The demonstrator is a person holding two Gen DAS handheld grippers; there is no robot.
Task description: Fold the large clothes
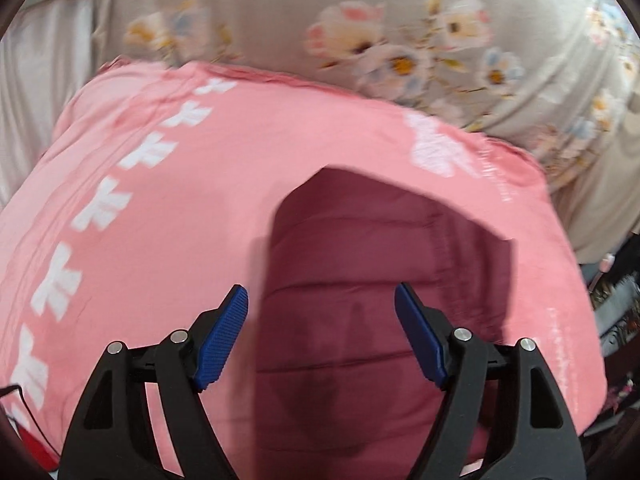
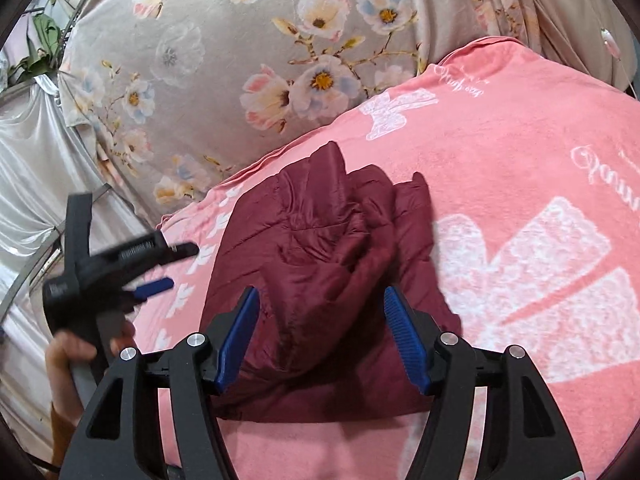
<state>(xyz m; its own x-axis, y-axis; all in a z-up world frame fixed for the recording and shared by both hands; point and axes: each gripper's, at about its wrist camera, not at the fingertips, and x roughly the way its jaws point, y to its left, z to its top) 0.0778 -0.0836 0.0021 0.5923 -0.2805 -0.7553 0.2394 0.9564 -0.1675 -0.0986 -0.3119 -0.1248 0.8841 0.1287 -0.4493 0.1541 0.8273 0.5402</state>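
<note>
A dark red quilted jacket (image 1: 380, 260) lies folded into a compact bundle on a pink blanket (image 1: 160, 200) with white prints. My left gripper (image 1: 320, 292) hovers over the jacket's smooth side, open, with nothing between its blue pads. In the right wrist view the jacket (image 2: 320, 240) shows crumpled folds on top. My right gripper (image 2: 321, 292) stands open just above its near part, pads apart from the cloth. The left gripper (image 2: 184, 266) also appears there, blurred, off the jacket's left edge, held by a hand (image 2: 68, 356).
The pink blanket (image 2: 520, 160) lies on a grey floral bedsheet (image 2: 240, 40) that stretches behind it. Shiny white fabric (image 2: 32, 160) hangs at the left beside metal rails. A green plant (image 2: 44, 32) sits at the far left corner.
</note>
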